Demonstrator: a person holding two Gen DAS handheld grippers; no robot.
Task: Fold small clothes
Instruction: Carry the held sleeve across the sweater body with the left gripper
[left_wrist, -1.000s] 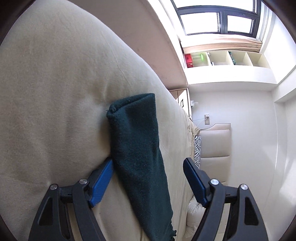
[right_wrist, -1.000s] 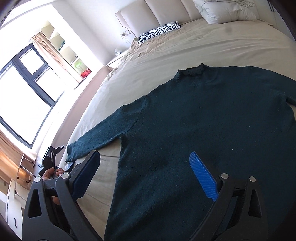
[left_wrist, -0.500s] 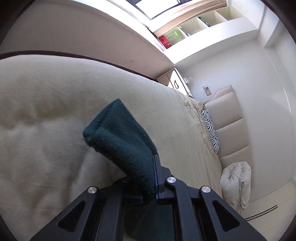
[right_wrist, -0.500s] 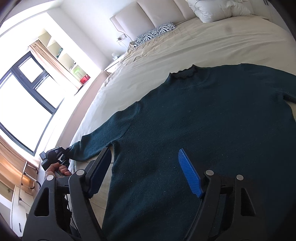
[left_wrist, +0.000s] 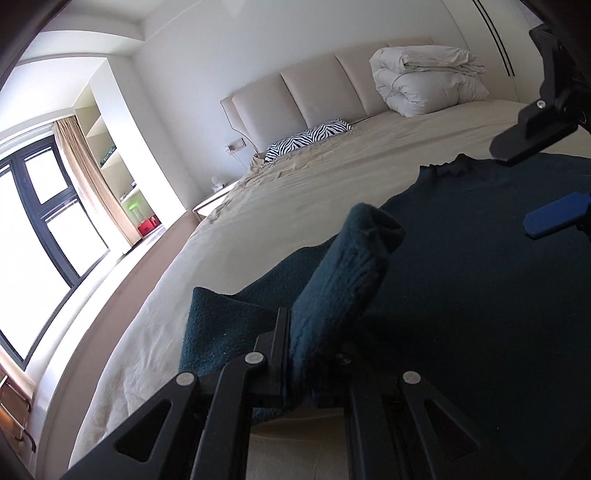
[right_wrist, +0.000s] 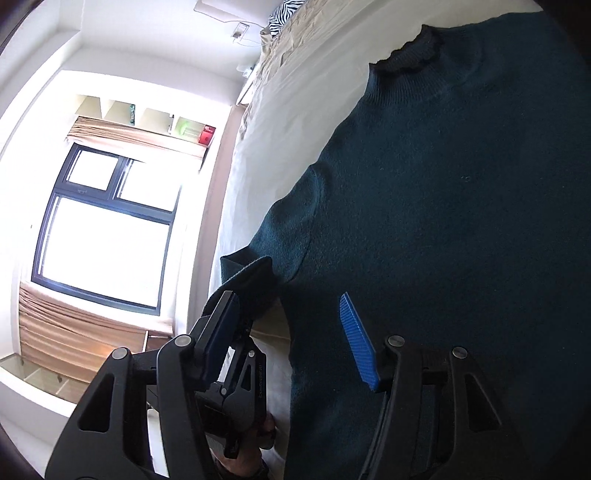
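Our left hand-held gripper (left_wrist: 317, 354) is clenched on the cuff of the dark teal knitted sweater's sleeve (left_wrist: 347, 269), lifted at lower centre of its frame. Our right hand-held gripper (right_wrist: 291, 332) hangs released over the sweater body (right_wrist: 443, 192), which lies spread on the beige-sheeted bed (left_wrist: 295, 184).

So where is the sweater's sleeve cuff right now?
The sleeve cuff is lifted off the bed, clamped in the left gripper and raised over the dark green sweater, near its left edge.
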